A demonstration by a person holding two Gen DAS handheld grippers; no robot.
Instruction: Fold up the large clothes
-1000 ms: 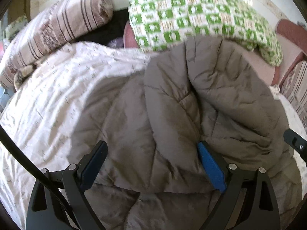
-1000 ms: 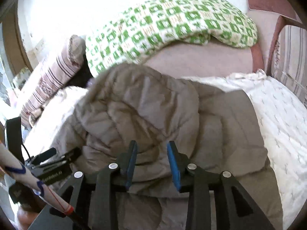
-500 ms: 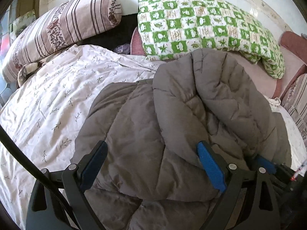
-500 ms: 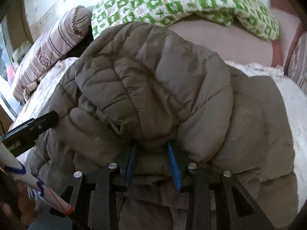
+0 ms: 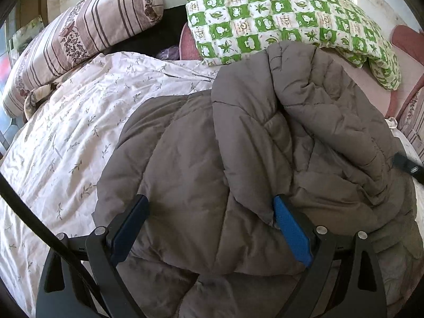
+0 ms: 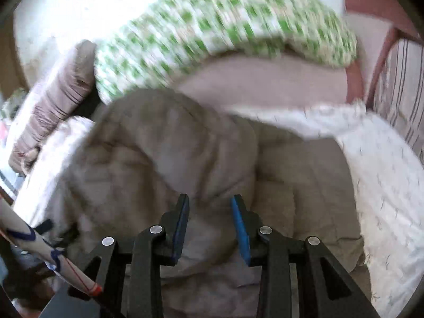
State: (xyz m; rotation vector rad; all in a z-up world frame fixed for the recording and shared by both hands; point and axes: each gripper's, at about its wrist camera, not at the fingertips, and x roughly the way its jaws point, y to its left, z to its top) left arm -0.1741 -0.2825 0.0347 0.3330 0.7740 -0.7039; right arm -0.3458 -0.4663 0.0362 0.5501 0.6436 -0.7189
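Lay the folded-over half of the grey padded jacket [image 5: 238, 159] squarely on the bed [image 5: 66, 145], mid-width below the pillows, right gripper [image 6: 209, 225] half-closed, grip unclear through blur, left gripper [image 5: 209, 228] spread wide, empty.

Both wrist views down onto jacket [image 5: 238, 159]

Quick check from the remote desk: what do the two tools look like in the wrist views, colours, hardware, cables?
Both are alike: the left tool and right tool have black, angular linkage arms joined by round silver rivets, and each finger carries a flat blue pad. A black cable curves across the left view's lower corner. A white rod with blue and red markings crosses the right view's lower left.
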